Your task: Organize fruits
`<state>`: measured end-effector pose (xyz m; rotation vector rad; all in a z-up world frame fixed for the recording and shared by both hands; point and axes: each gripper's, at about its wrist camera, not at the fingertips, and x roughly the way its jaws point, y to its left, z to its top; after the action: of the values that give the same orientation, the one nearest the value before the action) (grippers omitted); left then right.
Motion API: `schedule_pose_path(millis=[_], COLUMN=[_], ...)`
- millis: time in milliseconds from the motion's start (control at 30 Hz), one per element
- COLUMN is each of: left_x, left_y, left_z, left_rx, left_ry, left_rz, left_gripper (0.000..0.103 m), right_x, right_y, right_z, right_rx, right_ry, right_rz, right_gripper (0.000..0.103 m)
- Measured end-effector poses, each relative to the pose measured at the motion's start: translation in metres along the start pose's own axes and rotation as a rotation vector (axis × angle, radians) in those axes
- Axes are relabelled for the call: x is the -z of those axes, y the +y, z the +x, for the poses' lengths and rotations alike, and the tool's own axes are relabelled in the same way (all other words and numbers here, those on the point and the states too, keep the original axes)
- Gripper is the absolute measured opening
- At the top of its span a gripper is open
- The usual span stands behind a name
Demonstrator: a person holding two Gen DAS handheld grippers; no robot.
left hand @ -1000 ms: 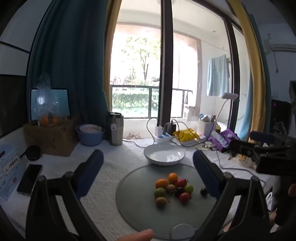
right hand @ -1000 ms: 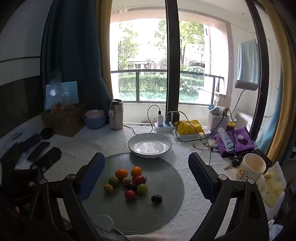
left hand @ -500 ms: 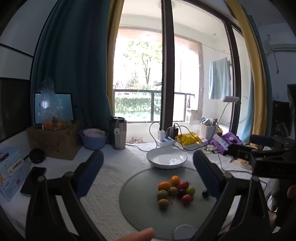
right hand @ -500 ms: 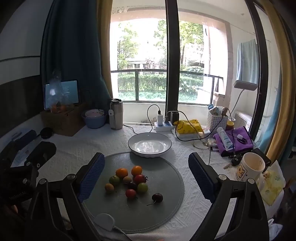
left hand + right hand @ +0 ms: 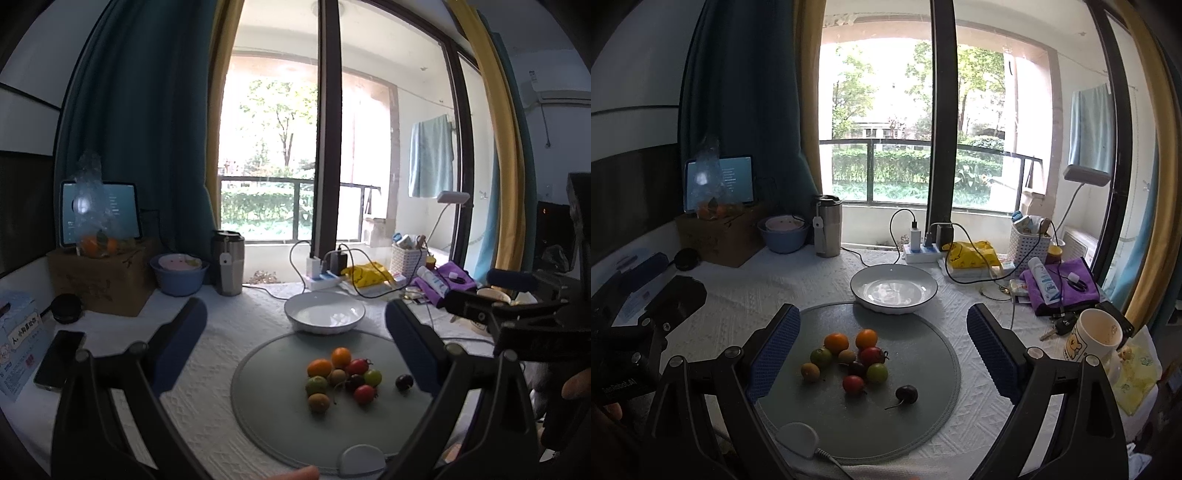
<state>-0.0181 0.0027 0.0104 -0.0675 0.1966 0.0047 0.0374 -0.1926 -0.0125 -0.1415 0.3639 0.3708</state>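
A cluster of small fruits (image 5: 341, 376) lies on a round grey mat (image 5: 266, 391): orange, red, green, brownish and dark ones. A dark cherry (image 5: 403, 382) lies apart to the right. An empty white bowl (image 5: 324, 315) stands just behind the mat. In the right wrist view the fruits (image 5: 849, 360), cherry (image 5: 907, 394), mat (image 5: 923, 354) and bowl (image 5: 894, 288) show too. My left gripper (image 5: 295, 343) is open and empty above the mat. My right gripper (image 5: 882, 350) is open and empty over the fruits.
A steel tumbler (image 5: 228, 262), blue bowl (image 5: 179, 273), cardboard box (image 5: 99, 280) and tablet stand at the back left. A phone (image 5: 59, 358) lies left. A power strip with cables (image 5: 921, 249), purple cloth (image 5: 1060, 288) and mug (image 5: 1095, 339) are right. A small white device (image 5: 798, 439) lies on the mat's front.
The left gripper has shifted left and tilted up a little, so the mat and fruits sit further right in its view. The right gripper has barely moved.
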Motion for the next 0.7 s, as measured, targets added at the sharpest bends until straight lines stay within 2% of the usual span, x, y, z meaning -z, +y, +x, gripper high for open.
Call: schedule_pose_path(millis=[700], left_x=[0.0021], left_y=[-0.0026], left_z=[-0.0034], left_rx=[0.007], left_ry=[-0.003], left_rz=[0.001], left_gripper=[0.098], right_x=[0.0034], right_y=[0.0011], right_z=[-0.001], right_rx=[0.004], right_ry=[0.005], right_rz=[0.01], right_gripper=[0.094])
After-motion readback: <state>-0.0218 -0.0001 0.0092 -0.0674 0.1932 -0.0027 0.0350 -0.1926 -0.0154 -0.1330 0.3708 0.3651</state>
